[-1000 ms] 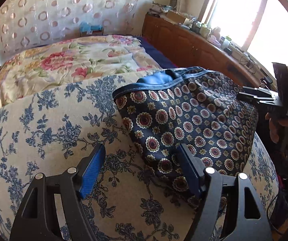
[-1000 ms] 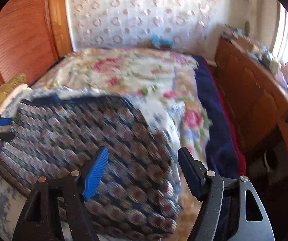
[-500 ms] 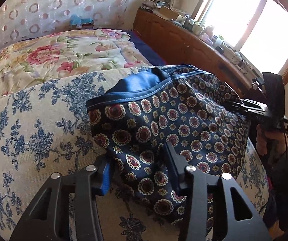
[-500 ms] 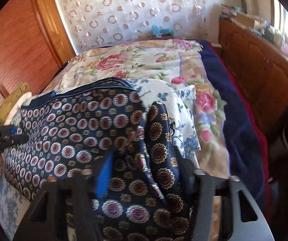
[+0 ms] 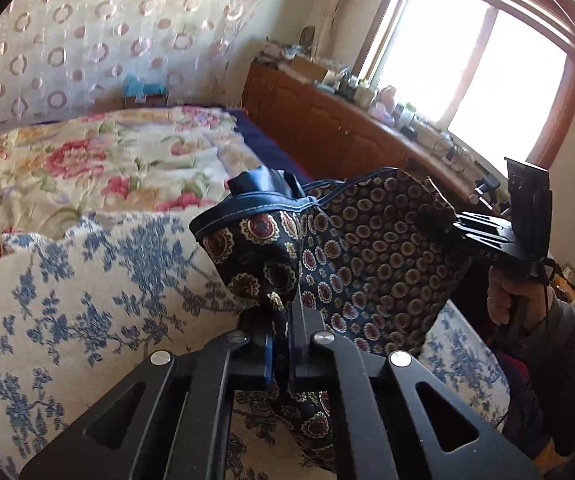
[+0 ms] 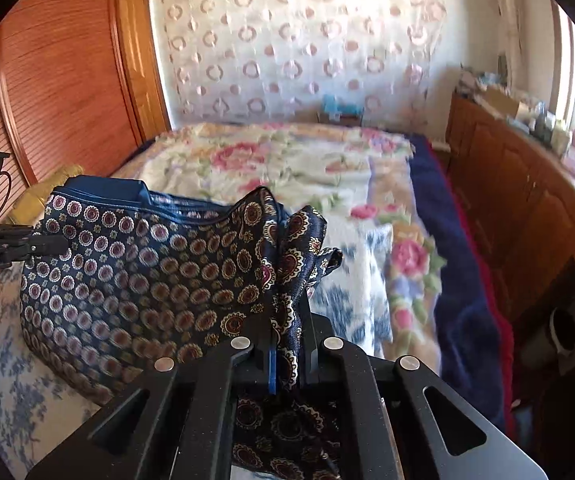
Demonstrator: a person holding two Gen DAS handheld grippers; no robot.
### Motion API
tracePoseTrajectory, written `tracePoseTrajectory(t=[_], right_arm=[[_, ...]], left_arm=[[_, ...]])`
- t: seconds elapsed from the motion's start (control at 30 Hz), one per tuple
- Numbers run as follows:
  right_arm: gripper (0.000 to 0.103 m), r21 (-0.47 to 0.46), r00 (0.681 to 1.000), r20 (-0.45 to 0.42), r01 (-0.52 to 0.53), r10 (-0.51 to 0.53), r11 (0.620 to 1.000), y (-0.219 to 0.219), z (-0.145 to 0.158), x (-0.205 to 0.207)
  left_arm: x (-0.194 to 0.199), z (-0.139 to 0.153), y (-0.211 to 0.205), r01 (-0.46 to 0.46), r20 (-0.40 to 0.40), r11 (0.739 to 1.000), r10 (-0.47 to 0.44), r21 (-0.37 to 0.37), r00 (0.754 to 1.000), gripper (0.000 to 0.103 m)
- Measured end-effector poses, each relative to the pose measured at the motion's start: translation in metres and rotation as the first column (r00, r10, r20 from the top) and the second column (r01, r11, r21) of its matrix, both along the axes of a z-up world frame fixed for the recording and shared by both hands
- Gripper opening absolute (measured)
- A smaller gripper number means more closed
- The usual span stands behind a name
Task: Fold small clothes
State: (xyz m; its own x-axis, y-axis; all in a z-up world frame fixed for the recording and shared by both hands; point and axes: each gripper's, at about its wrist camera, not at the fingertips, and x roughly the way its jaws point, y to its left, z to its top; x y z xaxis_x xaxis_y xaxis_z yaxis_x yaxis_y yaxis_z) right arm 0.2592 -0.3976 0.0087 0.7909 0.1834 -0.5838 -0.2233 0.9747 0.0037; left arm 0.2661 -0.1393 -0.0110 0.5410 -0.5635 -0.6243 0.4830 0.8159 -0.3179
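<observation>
The left claw (image 5: 285,344) is clamped on the near-left edge of the dark patterned shorts (image 5: 371,252), lifted above the blue-flowered cushion (image 5: 67,288) on the bed (image 6: 287,160). The right claw (image 6: 287,354) grips their right edge.

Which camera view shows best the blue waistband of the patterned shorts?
The left wrist view: the blue waistband lies sharp near the middle, stitching visible. The right wrist view shows only a blurred strip of it at the shorts' far edge.
</observation>
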Motion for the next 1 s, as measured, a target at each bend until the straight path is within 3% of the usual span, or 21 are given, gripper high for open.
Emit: tracePoseTrajectory(t=[0.3, 0.5, 0.73, 1.0], right_arm=[[0.006, -0.054, 0.988, 0.116, -0.096, 0.102, 0.994, 0.052, 0.043, -0.013], [0.006, -0.071, 0.958, 0.176, -0.217, 0.226, 0.974, 0.114, 0.069, -0.001], [0.006, -0.132, 0.899, 0.212, -0.362, 0.383, 0.923, 0.207, 0.087, 0.028], [0.006, -0.183, 0.815, 0.232, -0.499, 0.531, 0.847, 0.314, 0.110, 0.058]], left_arm=[[-0.036, 0.045, 0.049, -0.075, 0.124, 0.996, 0.080, -0.047, 0.989, 0.005], [-0.069, 0.060, 0.116, -0.214, 0.166, 0.975, 0.221, -0.059, 0.961, 0.005], [-0.102, 0.067, 0.202, -0.405, 0.189, 0.912, 0.410, -0.069, 0.892, 0.005], [-0.134, 0.069, 0.278, -0.548, 0.204, 0.830, 0.556, -0.099, 0.806, 0.005]])
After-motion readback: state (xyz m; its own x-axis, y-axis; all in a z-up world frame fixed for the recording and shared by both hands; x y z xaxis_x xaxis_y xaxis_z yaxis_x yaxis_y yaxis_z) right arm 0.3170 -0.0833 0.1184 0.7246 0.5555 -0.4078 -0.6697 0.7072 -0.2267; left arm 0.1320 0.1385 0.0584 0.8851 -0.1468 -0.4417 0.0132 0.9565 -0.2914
